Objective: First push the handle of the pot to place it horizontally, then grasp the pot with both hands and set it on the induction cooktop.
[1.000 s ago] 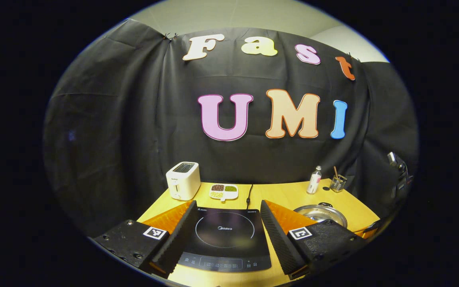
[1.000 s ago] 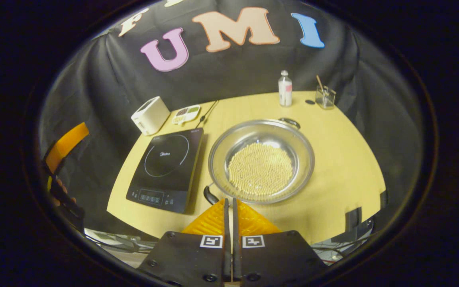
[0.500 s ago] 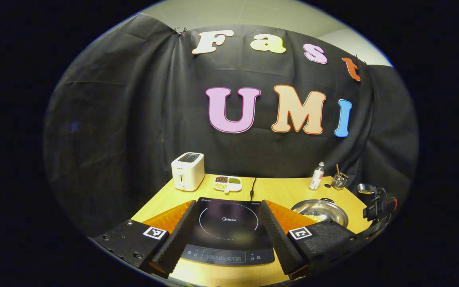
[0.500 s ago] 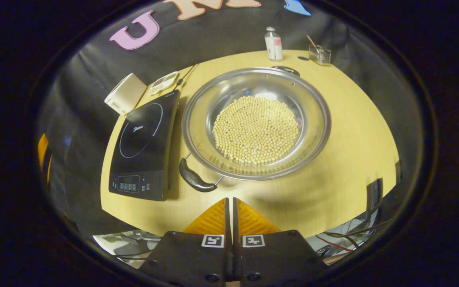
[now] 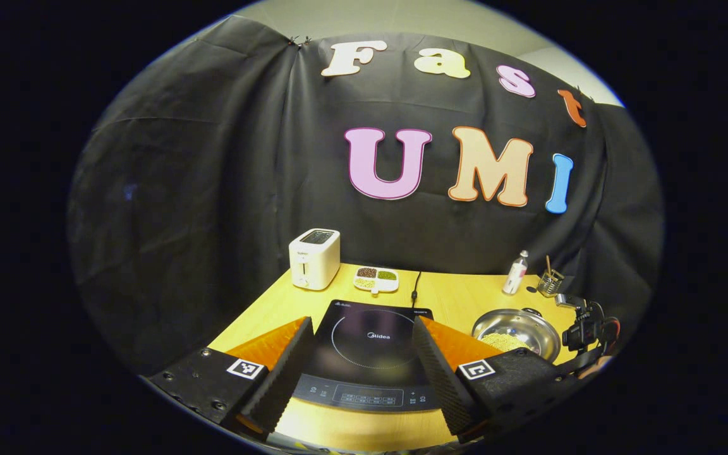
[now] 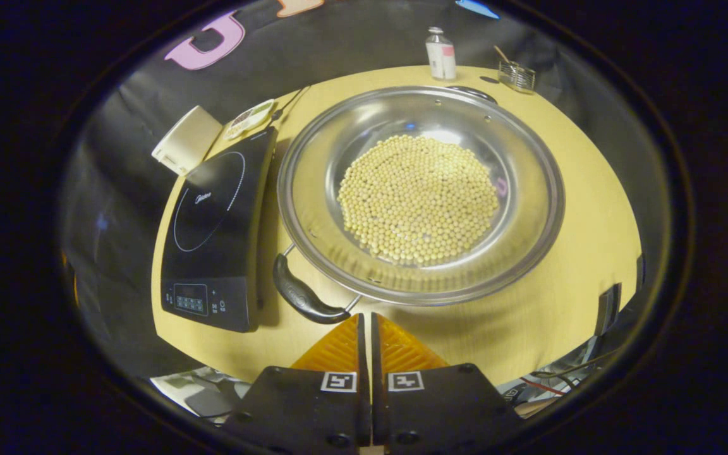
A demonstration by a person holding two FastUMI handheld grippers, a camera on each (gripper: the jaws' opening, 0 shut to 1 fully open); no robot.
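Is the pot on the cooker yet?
Not yet. The pot sits on the table beside the induction cooktop. The shut right tool is just short of its near handle, unpushed. The left tool waits open.

Steel pot point(image 6: 421, 189), wide & shallow, upright on worktop point(image 6: 579, 208), bottom covered w/ pale round beans point(image 6: 419, 197). Black handle point(image 6: 301, 296) at near-left rim, second handle point(image 6: 473, 92) at far rim. Black flat cooktop point(image 6: 215, 224) just beside pot's left, not touching; control panel at near edge.
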